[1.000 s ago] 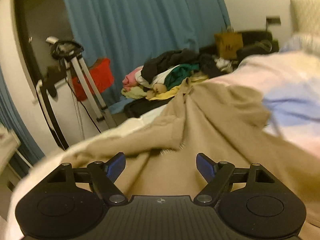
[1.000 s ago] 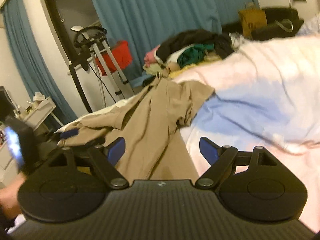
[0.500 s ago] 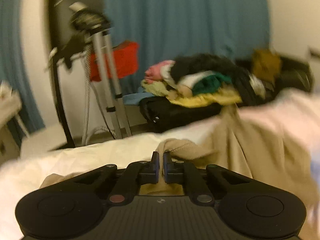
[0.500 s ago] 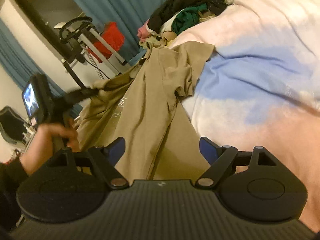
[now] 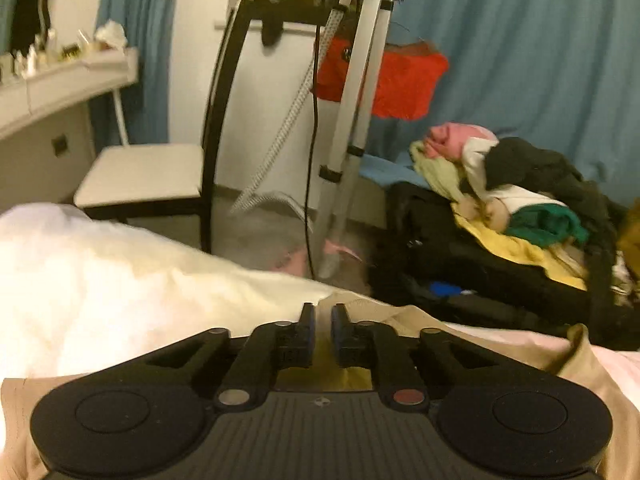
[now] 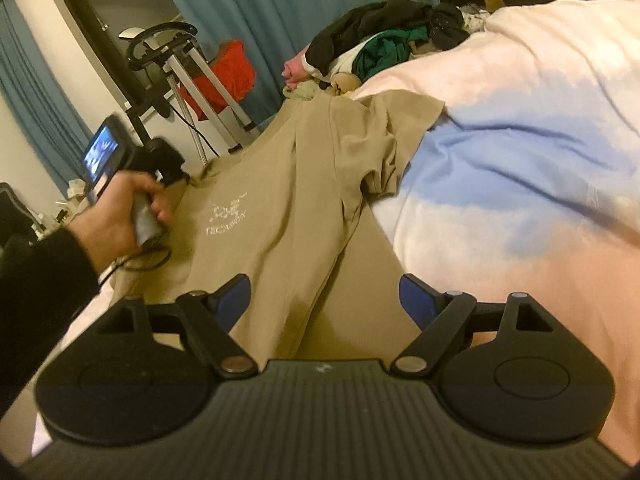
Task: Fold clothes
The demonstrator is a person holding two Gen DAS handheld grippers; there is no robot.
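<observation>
The tan shirt (image 6: 280,208) is soft matt cloth (white print on it), the duvet (image 6: 520,140) smooth cotton-like fabric, the right gripper (image 6: 322,300) matt black plastic.

Black tongs (image 6: 322,296) w/ blue pads (image 6: 236,294), black sleeve (image 6: 36,280).

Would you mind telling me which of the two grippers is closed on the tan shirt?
The left gripper: its jaws are pinched together on the tan shirt edge, whereas the right gripper hovers over it with jaws wide apart.
</observation>
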